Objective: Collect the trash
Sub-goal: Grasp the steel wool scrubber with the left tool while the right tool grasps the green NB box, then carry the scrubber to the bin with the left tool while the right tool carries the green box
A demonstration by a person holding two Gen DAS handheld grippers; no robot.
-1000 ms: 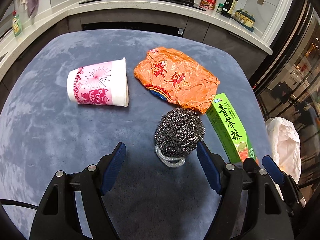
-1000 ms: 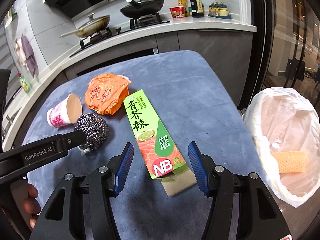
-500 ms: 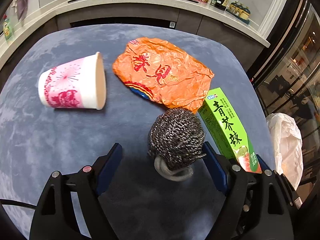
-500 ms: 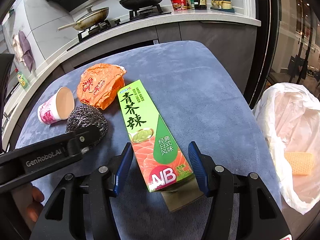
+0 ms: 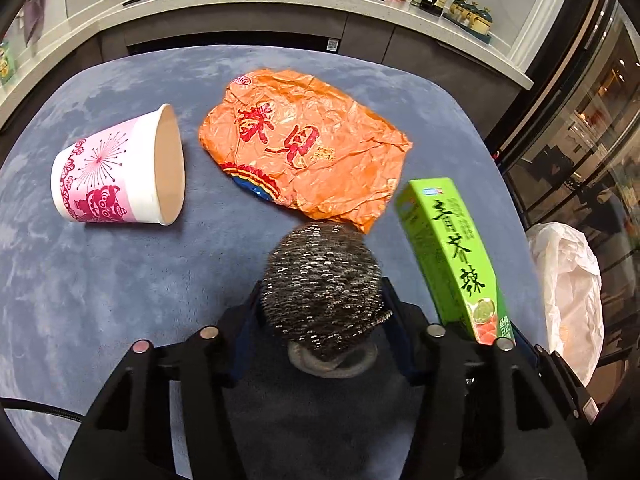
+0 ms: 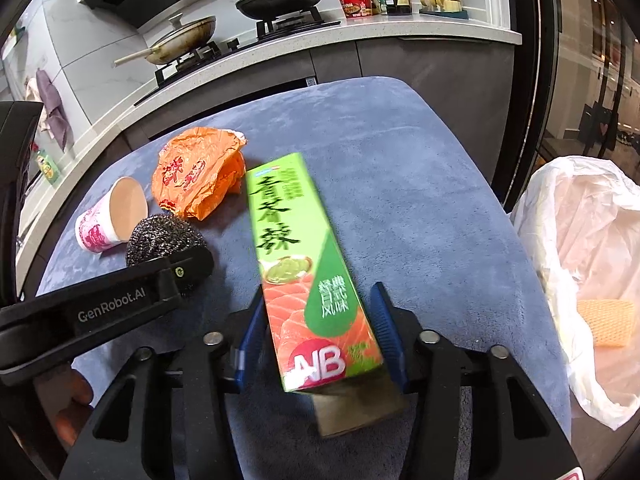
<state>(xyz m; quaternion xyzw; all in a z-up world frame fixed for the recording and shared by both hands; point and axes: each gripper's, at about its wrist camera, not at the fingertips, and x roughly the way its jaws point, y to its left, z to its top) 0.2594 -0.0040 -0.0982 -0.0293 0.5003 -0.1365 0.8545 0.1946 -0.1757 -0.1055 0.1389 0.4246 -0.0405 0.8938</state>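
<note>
The left gripper has its two fingers on either side of the steel scrubber, and the jaws are closing on it. The pads look like they touch the sides of the wire ball. The scrubber sits on the blue table, just below the orange wrapper.

The right gripper is closing too. The green box is between its blue pads, near the bottom end of the box. The far end of the box looks lifted and tilted, so the pads seem to have hold of it.

To do this step well, each hand should squeeze until the thing feels snug and then stop. The scrubber is springy, so a soft pinch may let it pop out. The box is long and held at one end, so it may swing or droop. A slow, straight lift should help.

The white trash bag hangs off the right side of the table, well apart from the scrubber. A yellow sponge is already inside. The box is nearer the bag, so it may be best for it to go in before the scrubber. The two grippers are close together, so they should not bump.

The pink paper cup lies on its side at the left. The cup and the wrapper are not yet picked up.
</note>
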